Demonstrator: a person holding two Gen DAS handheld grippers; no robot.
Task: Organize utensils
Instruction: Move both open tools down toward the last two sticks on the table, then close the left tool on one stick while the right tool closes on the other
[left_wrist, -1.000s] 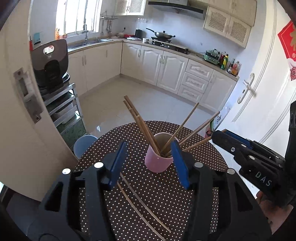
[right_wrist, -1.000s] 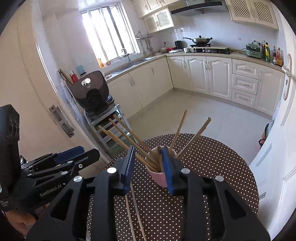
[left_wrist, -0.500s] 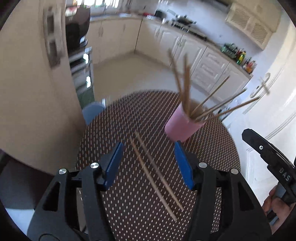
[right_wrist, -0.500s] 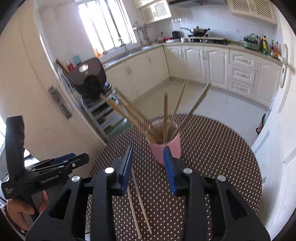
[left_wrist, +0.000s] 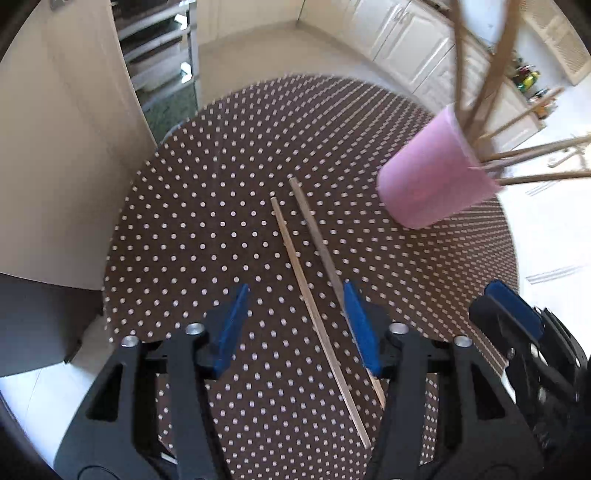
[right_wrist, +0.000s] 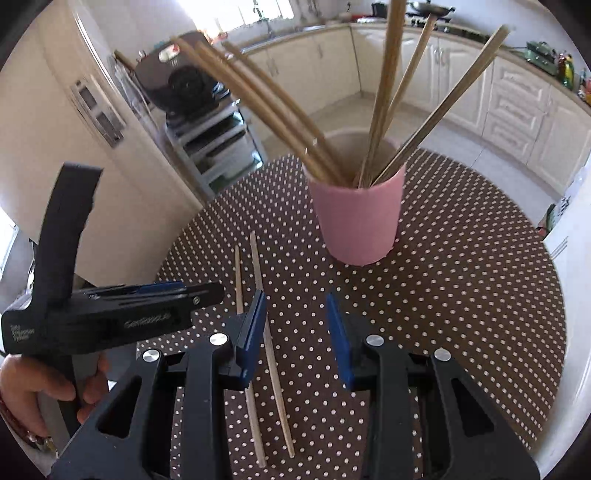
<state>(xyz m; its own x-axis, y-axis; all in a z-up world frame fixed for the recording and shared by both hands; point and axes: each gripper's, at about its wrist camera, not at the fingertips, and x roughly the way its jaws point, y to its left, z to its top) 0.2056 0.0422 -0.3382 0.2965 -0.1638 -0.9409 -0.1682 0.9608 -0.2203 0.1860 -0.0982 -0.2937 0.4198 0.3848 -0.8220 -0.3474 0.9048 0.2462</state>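
Observation:
Two loose wooden chopsticks (left_wrist: 295, 258) (right_wrist: 258, 273) lie side by side on the round brown polka-dot table (left_wrist: 221, 221) (right_wrist: 461, 295). A pink cup (left_wrist: 432, 177) (right_wrist: 358, 218) stands beyond them, holding several more chopsticks. My left gripper (left_wrist: 295, 325) (right_wrist: 210, 295) points steeply down over the loose pair. Its jaws are closing, with one chopstick between them untouched and the other passing under the right pad. My right gripper (right_wrist: 297, 332) (left_wrist: 517, 317) hovers open just right of it, with one chopstick running close by its left pad.
The table rim curves near on the left and right. Beyond the table stand a cream fridge (right_wrist: 92, 129), a metal shelf rack (right_wrist: 210, 133) with a black appliance, and white kitchen cabinets (right_wrist: 517, 110). A hand (right_wrist: 37, 387) grips the left tool's handle.
Both grippers have dropped toward the table and tipped downward. The loose chopsticks now lie right under the fingers, the cup has slid up in view, and the left jaws have narrowed slightly.

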